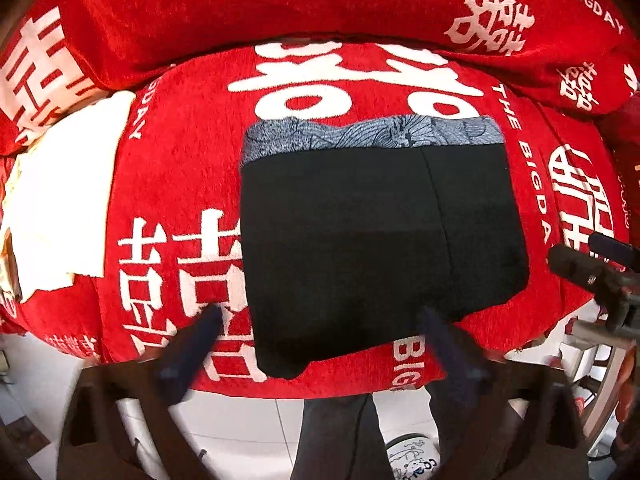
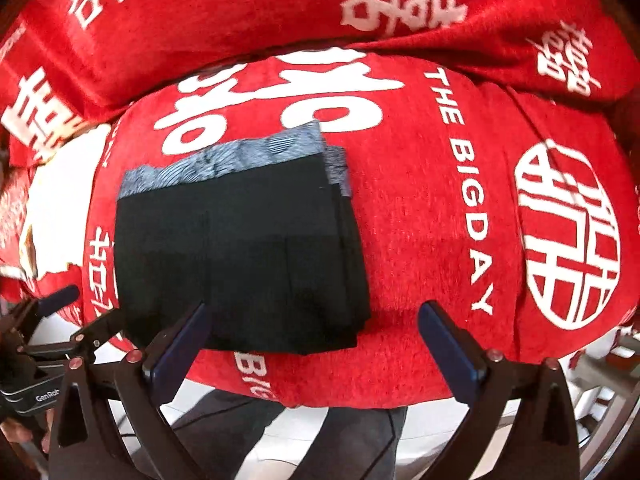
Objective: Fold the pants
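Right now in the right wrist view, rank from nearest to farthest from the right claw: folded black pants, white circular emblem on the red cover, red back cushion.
1. Folded black pants, left, by the left finger.
2. White circular emblem, far right.
3. Red back cushion, top, behind.

The folded pants are plain black, with a grey-blue band along their far edge printed in fine dark wavy lines. They lie on a red cushion with large white characters and white lettering reading THE BIG DAY. A cream-white cloth lies at left. The floor is pale tile.
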